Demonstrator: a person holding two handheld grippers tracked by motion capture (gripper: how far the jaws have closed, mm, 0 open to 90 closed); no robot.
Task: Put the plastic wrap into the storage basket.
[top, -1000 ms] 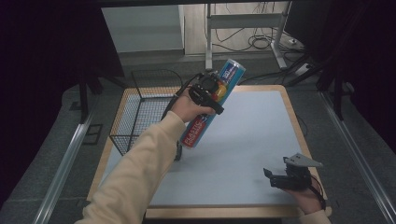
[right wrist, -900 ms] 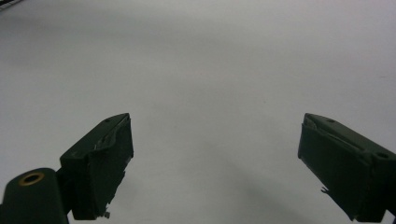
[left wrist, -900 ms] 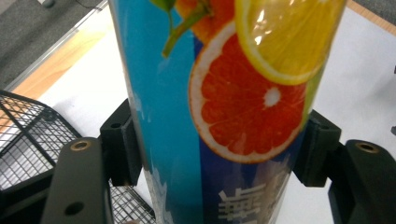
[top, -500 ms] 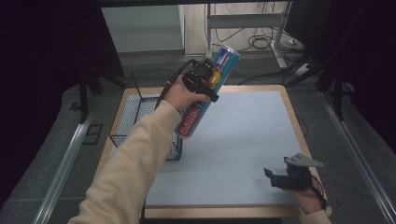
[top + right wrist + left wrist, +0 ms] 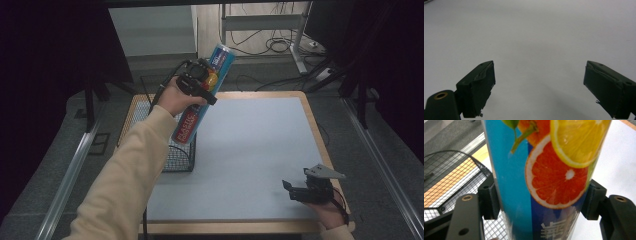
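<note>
Blue tube [image 5: 202, 95] tilted in raised left tool [image 5: 198, 81] (above basket [image 5: 181, 156])

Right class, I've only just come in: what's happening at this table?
A person works with two hand-held grippers. The left hand-held gripper is shut on a long blue tube printed with citrus fruit, held tilted in the air above a black wire basket at the table's left edge. The right hand-held gripper rests open and holds nothing, low over the pale table top.

Tube [image 5: 202, 92]: blue, orange-and-lemon slice print, red band. Basket [image 5: 177, 157]: black wire mesh. Table [image 5: 250, 145]: pale grey, wood edge.
</note>
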